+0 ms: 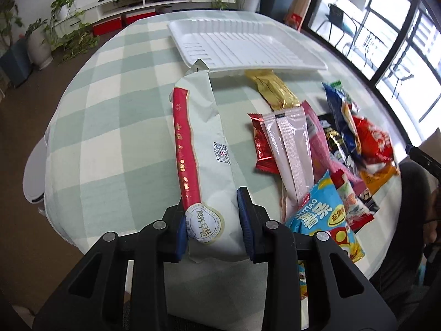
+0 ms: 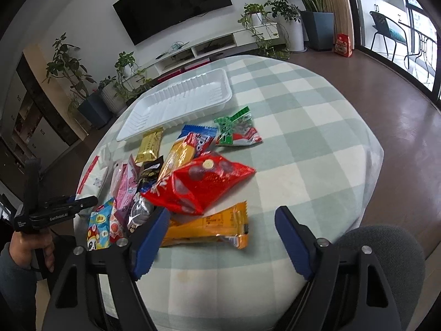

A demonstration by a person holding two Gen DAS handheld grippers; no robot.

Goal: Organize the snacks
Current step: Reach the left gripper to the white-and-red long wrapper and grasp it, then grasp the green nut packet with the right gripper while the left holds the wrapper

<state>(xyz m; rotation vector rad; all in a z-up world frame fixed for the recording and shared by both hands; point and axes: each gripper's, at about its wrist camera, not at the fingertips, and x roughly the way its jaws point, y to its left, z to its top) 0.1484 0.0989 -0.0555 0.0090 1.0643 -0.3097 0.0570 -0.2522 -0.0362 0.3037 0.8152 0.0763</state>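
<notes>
My left gripper (image 1: 213, 220) is shut on the near end of a long pale-green snack bag with a red stripe (image 1: 204, 143), whose far tip reaches the white plastic tray (image 1: 242, 44). The same gripper (image 2: 82, 202) and bag (image 2: 92, 179) show at the left of the right wrist view. My right gripper (image 2: 220, 237) is open and empty above the table's near edge, next to an orange packet (image 2: 206, 229). A pile of snack packets lies between: a red bag (image 2: 204, 182), a gold bar (image 2: 150, 144), a green packet (image 2: 237, 131) and a blue chip bag (image 1: 322, 215).
The round table has a green-and-white checked cloth (image 2: 303, 143). The tray (image 2: 176, 102) sits at its far side. A grey chair back (image 2: 386, 248) is near my right gripper. Potted plants and a TV stand line the far wall.
</notes>
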